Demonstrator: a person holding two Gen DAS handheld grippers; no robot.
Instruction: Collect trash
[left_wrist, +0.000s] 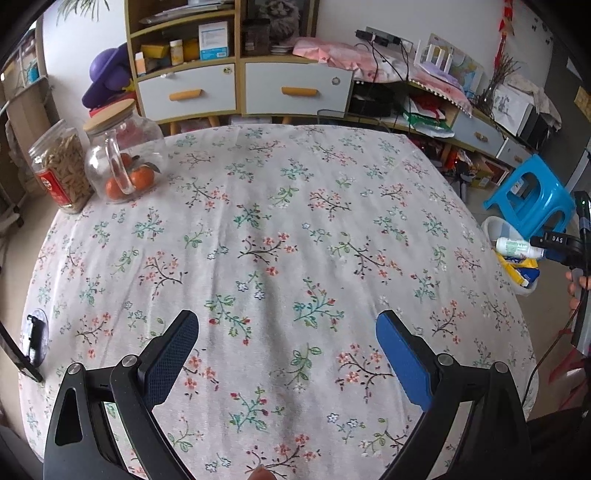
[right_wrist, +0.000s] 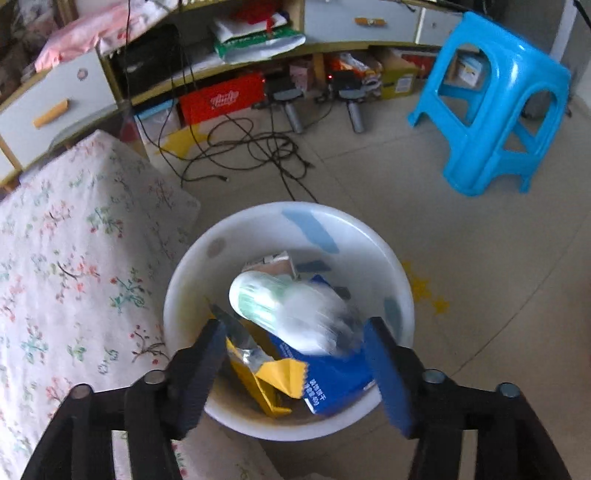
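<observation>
My left gripper (left_wrist: 287, 317) is open above the floral tablecloth (left_wrist: 277, 221), and nothing lies between its fingers. Off the table's right edge a white bin (right_wrist: 258, 236) stands on the floor, also seen in the left wrist view (left_wrist: 493, 227). My right gripper (right_wrist: 294, 324) is open over the bin, its jaws wide apart. A white and green bottle (right_wrist: 288, 306) shows blurred between the fingers, over the bin's contents. In the left wrist view the bottle (left_wrist: 517, 247) lies level at the right gripper's (left_wrist: 539, 243) tips. A yellow wrapper (right_wrist: 273, 376) and a blue packet (right_wrist: 332, 380) are in the bin.
A jar of seeds (left_wrist: 62, 170) and a glass jar with oranges (left_wrist: 125, 155) stand at the table's far left. A black item (left_wrist: 35, 338) sits at its left edge. A blue stool (right_wrist: 491, 99) and loose cables (right_wrist: 251, 147) are on the floor beyond the bin.
</observation>
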